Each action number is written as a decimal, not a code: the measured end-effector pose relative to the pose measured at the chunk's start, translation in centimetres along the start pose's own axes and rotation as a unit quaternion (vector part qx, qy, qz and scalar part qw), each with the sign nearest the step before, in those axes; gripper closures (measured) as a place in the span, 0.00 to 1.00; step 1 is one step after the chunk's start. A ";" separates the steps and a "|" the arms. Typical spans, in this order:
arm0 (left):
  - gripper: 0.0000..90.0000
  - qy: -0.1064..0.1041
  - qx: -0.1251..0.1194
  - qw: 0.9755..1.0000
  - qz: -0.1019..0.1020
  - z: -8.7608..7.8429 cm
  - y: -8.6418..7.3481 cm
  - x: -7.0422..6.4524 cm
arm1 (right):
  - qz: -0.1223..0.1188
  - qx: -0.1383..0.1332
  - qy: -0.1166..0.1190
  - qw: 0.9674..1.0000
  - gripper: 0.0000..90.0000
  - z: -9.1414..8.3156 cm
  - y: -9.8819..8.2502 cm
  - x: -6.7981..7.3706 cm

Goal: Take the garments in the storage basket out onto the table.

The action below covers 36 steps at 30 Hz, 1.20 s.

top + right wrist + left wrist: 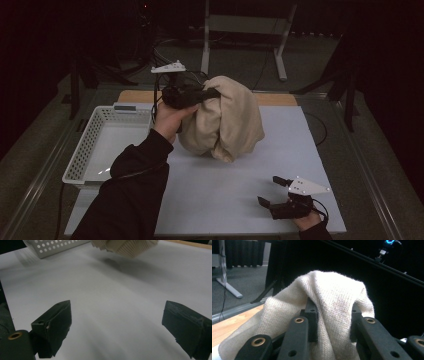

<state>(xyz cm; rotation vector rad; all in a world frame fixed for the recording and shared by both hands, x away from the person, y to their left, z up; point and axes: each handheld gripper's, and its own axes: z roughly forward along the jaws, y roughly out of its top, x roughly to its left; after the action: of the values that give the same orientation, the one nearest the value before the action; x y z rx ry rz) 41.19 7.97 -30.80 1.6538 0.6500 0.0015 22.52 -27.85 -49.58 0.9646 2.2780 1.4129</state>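
White table (235, 195) under dim light: we pinch the cream sweater (230, 120) aloft in the left claw (212, 93), at 3 o'clock from the basket (80, 160), right claw (272, 192) spread idle at 5 o'clock; dangling folds may snag the basket rim.

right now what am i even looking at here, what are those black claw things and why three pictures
A person holds a handheld two-jaw gripper in each hand. The high view looks down on the table; each of the other two pictures comes from a camera riding on one gripper. The left gripper is shut on a cream knitted sweater, lifted in a bunch beside a white perforated basket. The right gripper rests open near the table's near edge, holding nothing.
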 end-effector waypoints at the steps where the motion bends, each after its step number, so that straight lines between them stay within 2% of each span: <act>1: 0.80 0.000 0.001 1.000 -0.001 0.4 -0.1 0.1 | 0.000 -0.001 0.000 1.000 0.10 0.0 0.0 0.0; 8: 0.80 0.009 0.006 1.000 -0.016 3.0 -0.6 0.5 | 0.001 -0.005 0.001 1.000 0.10 -0.2 0.0 -0.1; 11: 0.80 0.018 0.007 1.000 -0.009 4.0 -0.6 0.3 | 0.001 -0.006 0.000 1.000 0.10 -0.2 0.0 -0.1; 14: 0.79 0.018 0.011 1.000 -0.006 4.9 -0.7 0.2 | 0.002 -0.007 0.000 1.000 0.10 -0.3 0.0 -0.2; 18: 0.78 0.019 0.023 1.000 -0.007 5.6 -0.9 0.5 | 0.002 -0.008 0.000 1.000 0.10 -0.3 0.0 -0.2; 21: 0.76 0.035 0.037 0.999 -0.013 6.4 -1.2 0.5 | 0.002 -0.009 0.000 1.000 0.10 -0.4 0.0 -0.2; 23: 0.74 0.035 0.045 0.998 -0.013 6.8 -1.3 0.5 | 0.002 -0.009 0.000 1.000 0.10 -0.4 0.0 -0.2; 26: 0.69 0.041 0.058 0.997 -0.003 7.4 -1.5 0.3 | 0.002 -0.009 0.000 1.000 0.10 -0.4 0.0 -0.1; 28: 0.62 0.038 0.057 0.998 -0.007 7.4 -1.5 0.3 | 0.002 -0.008 -0.001 1.000 0.10 -0.4 0.0 -0.1; 29: 0.60 0.039 0.066 0.997 -0.008 7.5 -1.3 0.3 | 0.002 -0.008 0.000 1.000 0.10 -0.4 0.0 -0.1; 30: 0.55 0.037 0.065 0.997 -0.008 7.5 -1.3 0.2 | 0.001 -0.008 -0.001 1.000 0.10 -0.4 0.0 -0.1; 32: 0.52 0.026 0.037 0.999 -0.017 6.9 -1.0 0.1 | 0.000 -0.007 0.000 1.000 0.10 -0.4 0.0 -0.1; 36: 0.40 0.034 0.030 0.999 -0.009 5.9 -0.1 -0.5 | 0.001 -0.005 -0.001 1.000 0.10 -0.4 -0.1 0.0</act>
<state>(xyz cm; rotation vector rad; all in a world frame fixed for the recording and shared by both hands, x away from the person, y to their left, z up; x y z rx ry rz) 42.88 2.36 -31.91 1.7105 0.7232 0.0256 22.32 -28.15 -49.46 0.9640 2.2677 1.4229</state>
